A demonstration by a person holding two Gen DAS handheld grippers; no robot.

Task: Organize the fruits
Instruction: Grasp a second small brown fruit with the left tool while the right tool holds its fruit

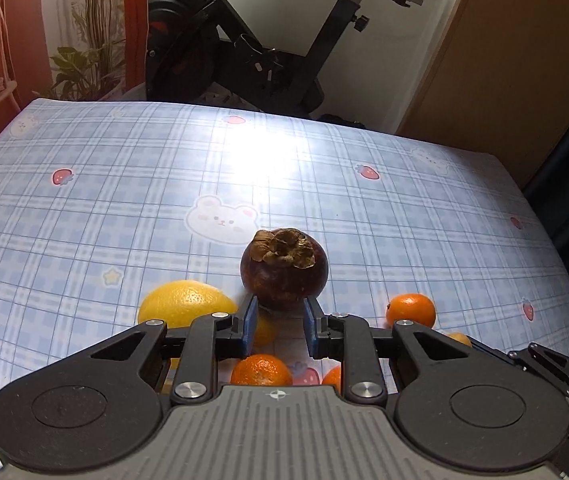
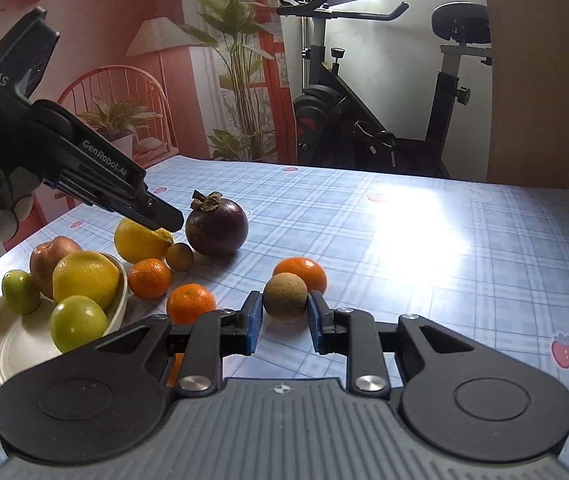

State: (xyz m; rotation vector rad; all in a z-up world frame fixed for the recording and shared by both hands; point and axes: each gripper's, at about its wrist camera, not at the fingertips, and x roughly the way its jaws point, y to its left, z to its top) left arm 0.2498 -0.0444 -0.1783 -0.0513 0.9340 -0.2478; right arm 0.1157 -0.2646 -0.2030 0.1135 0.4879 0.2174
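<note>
Left gripper (image 1: 280,314) clamps mangosteen (image 1: 283,268); right gripper (image 2: 284,314) clamps brown fruit (image 2: 285,296). Plate (image 2: 0,344) sits at 9 o'clock w/ fruit aboard. Carry both over gently, lower before releasing.

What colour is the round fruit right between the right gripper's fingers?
Dull tan-brown, the small round fruit; clearest in the right wrist view.

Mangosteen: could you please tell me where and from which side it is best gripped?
Grip the mangosteen across its round middle, under the calyx, coming from its right in the right wrist view; the lemon and a small brown fruit crowd its left.
</note>
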